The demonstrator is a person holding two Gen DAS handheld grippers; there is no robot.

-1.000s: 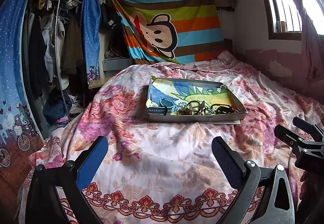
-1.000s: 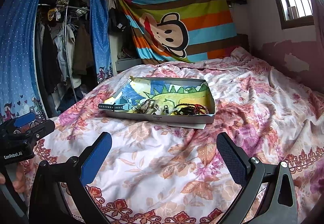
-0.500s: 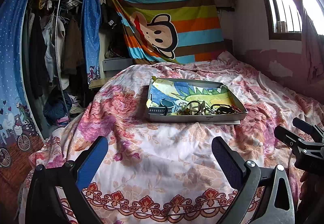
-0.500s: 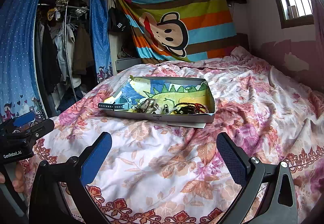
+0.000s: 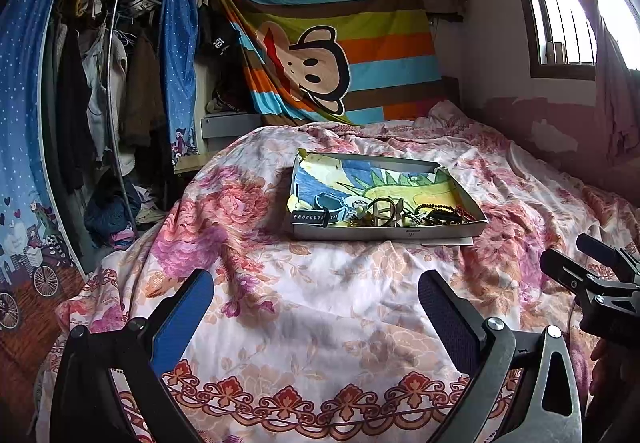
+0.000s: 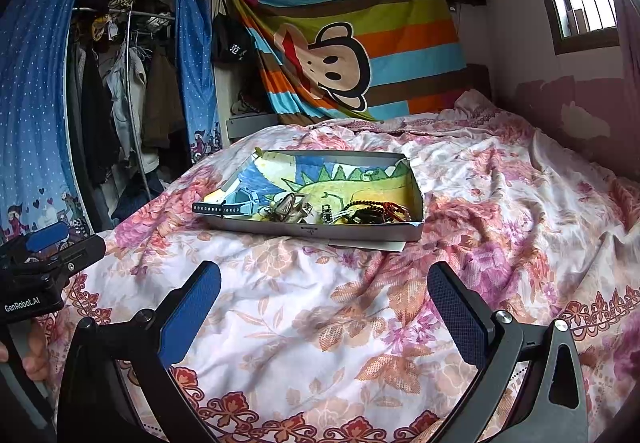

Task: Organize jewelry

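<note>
A shallow grey box [image 5: 392, 233] [image 6: 360, 233] lined with a dinosaur drawing sits on the floral bedspread. Along its near side lie a dark watch [image 5: 316, 217] [image 6: 224, 207], a tangle of metal pieces [image 5: 380, 209] [image 6: 290, 209] and dark and red bead bracelets [image 5: 444, 211] [image 6: 376, 211]. My left gripper [image 5: 316, 313] is open and empty, hovering over the bed well short of the box. My right gripper [image 6: 324, 309] is open and empty too, at a similar distance. Each gripper shows at the edge of the other's view.
The bedspread [image 5: 320, 303] is rumpled with folds. A clothes rack with blue curtains [image 5: 100, 83] stands left of the bed. A striped monkey cloth [image 5: 340, 55] hangs behind, a window [image 5: 568, 11] is at the right.
Both views show almost the same scene; the grippers have barely shifted and stay open. Nothing in the box has moved.
</note>
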